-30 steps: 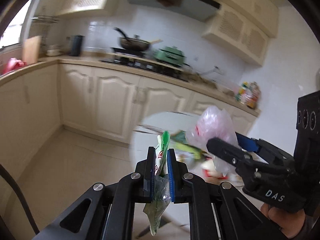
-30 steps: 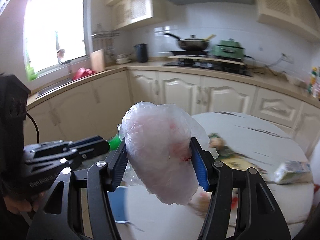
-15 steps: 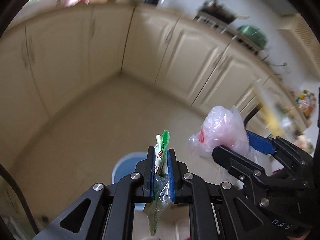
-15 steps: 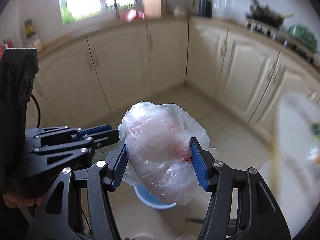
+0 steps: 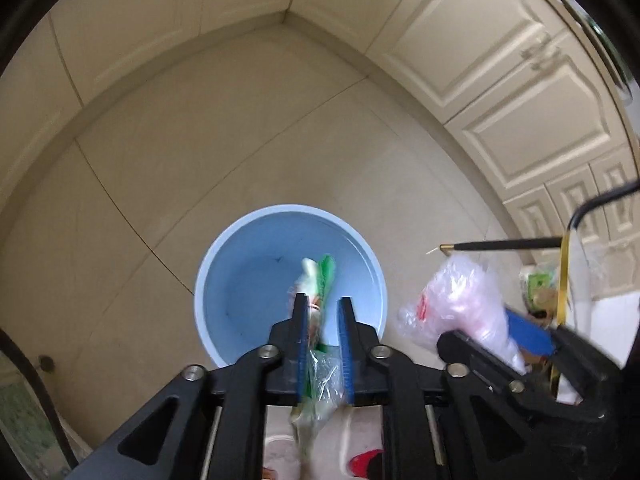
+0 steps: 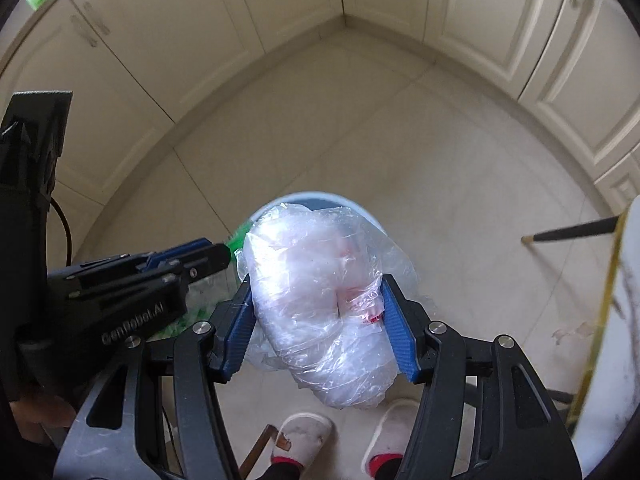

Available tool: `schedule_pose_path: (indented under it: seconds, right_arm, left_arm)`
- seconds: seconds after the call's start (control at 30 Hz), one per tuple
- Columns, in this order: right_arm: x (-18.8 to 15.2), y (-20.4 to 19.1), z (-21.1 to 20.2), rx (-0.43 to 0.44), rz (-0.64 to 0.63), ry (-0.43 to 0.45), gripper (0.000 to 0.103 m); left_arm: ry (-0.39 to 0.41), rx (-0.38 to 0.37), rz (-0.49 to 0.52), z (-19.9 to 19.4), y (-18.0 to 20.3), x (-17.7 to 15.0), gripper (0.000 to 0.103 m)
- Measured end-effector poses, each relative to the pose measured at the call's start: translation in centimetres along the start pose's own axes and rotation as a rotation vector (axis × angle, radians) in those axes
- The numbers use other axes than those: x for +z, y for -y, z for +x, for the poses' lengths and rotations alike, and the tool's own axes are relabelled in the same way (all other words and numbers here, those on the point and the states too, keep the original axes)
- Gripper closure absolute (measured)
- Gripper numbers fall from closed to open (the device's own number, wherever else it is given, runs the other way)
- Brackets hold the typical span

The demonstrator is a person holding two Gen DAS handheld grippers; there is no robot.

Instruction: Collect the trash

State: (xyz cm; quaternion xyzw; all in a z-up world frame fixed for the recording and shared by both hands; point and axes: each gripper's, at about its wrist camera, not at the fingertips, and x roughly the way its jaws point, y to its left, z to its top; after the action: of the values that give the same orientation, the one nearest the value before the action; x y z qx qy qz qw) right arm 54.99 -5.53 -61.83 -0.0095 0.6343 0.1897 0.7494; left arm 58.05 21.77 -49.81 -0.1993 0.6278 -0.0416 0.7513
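Pointing down over the blue bin, the left claw has just been opening; its jaws stand slightly apart, and the green wrapper sits loose between them, above the bin's mouth. Just beside it, the right claw pinches a crumpled clear plastic bag, also above the bin. Around them lie a beige tiled floor and cream cabinets.

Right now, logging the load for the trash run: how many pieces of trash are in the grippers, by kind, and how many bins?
Green-and-white wrapper: 1
Clear plastic bag: 1
Blue bin: 1
Total: 3
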Motion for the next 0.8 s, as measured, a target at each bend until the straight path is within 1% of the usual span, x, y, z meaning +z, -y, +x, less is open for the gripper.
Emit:
schedule_pose_path:
  seconds: [0.03, 0.07, 0.1, 0.13, 0.2, 0.23, 0.27, 0.33, 0.37, 0.4, 0.47, 0.53, 0.57, 0.63, 0.73, 0.77, 0.8]
  right_arm:
    - [0.0, 0.3, 0.5, 0.009, 0.01, -0.009, 0.046]
    - [0.0, 0.7, 1.0, 0.013, 0.017, -0.015, 0.046]
    - [0.0, 1.0, 1.5, 0.014, 0.025, -0.021, 0.045]
    - [0.1, 1.4, 1.7, 0.018, 0.029, -0.029, 0.045]
    - [0.2, 1.9, 2.1, 0.024, 0.034, -0.029, 0.044]
    - [0.4, 1.5, 2.5, 0.024, 0.033, -0.032, 0.044]
    - [0.4, 1.6, 2.5, 0.039, 0.036, -0.032, 0.042]
    - [0.1, 1.2, 2.3, 0.062, 0.031, -0.03, 0.039]
    - [0.4, 1.3, 2.0, 0.062, 0.026, -0.026, 0.037]
    - [0.3, 1.1, 1.5, 0.067, 0.021, -0.019, 0.027]
    - [0.5, 1.0, 0.9, 0.071, 0.014, -0.003, 0.02]
    - [0.3, 0.6, -0.8, 0.068, 0.005, 0.03, 0.015]
    - [0.2, 0.3, -2.0, 0.063, -0.002, 0.051, 0.008]
    - [0.6, -0.7, -4.1, 0.068, -0.018, 0.084, 0.007]
    - [0.3, -1.6, -8.6, 0.046, -0.037, 0.156, 0.006]
    - [-0.1, -2.2, -10.3, 0.05, -0.043, 0.185, 0.004]
    - [-0.5, -2.7, -12.9, 0.04, -0.057, 0.225, 0.0]
  left_arm:
    - [-0.006, -0.008, -0.017, 0.2, -0.2, 0.3, 0.063]
    - [-0.007, 0.01, -0.036, 0.4, -0.9, 0.6, 0.046]
    - [0.001, 0.022, -0.061, 0.3, -2.0, 1.8, 0.043]
    - [0.006, 0.02, -0.083, 0.4, -2.3, 3.8, 0.042]
    - [0.016, 0.017, -0.118, -0.4, -3.0, 4.0, 0.042]
    - [0.031, 0.025, -0.123, -1.1, -3.2, 3.9, 0.042]
    - [0.048, 0.042, -0.125, -2.1, -3.5, 3.5, 0.042]
    - [0.076, 0.072, -0.133, -3.8, -2.6, 2.9, 0.041]
    - [0.091, 0.08, -0.142, -4.9, -2.6, 2.5, 0.039]
    - [0.103, 0.09, -0.146, -6.0, -2.7, 2.2, 0.038]
    - [0.141, 0.12, -0.129, -8.4, -2.1, 1.6, 0.038]
    - [0.178, 0.145, -0.124, -10.6, -1.6, 1.0, 0.036]
    - [0.199, 0.157, -0.123, -11.9, -1.1, 0.5, 0.034]
    - [0.252, 0.17, -0.114, -14.7, 0.1, -0.9, 0.033]
    - [0.338, 0.204, -0.078, -19.5, 1.8, -2.5, 0.025]
    - [0.367, 0.204, -0.062, -21.2, 2.8, -3.1, 0.023]
    - [0.407, 0.204, -0.05, -23.3, 3.7, -3.9, 0.022]
